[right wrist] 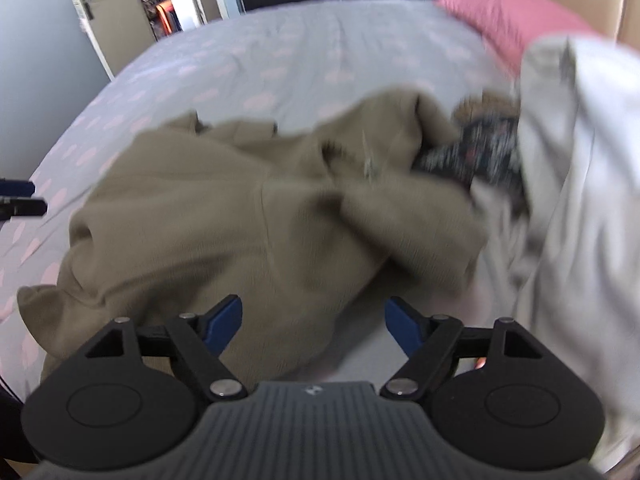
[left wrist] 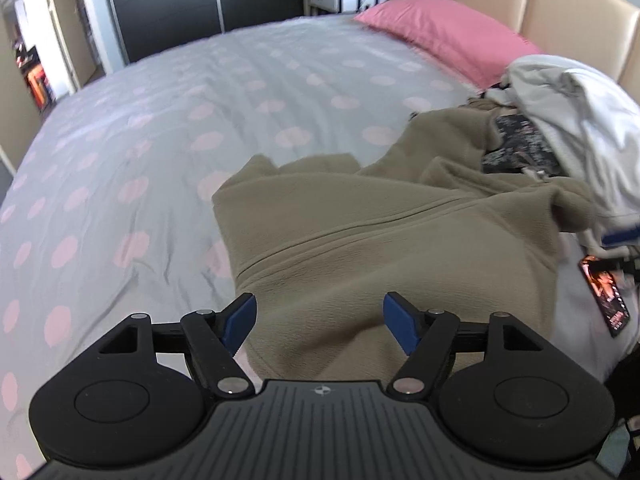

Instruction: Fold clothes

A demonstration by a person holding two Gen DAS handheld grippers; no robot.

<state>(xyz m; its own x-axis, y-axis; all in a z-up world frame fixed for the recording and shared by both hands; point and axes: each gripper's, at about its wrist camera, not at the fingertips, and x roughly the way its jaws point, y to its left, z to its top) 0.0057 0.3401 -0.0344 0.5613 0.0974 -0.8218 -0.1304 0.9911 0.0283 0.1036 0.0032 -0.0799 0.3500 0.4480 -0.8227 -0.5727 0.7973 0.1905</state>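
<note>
While our left gripper (left wrist: pixel 319 320) and right gripper (right wrist: pixel 314 324) gape empty, the olive fleece (left wrist: pixel 380 240) lies rumpled and unfolded; more clothes (left wrist: pixel 580 120) wait at two o'clock.

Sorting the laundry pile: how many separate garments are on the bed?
3 visible. The olive fleece lies crumpled nearest the grippers; a dark patterned garment sits beyond it; a white garment is heaped to the right, by the headboard. Others may be hidden under the heap.
</note>
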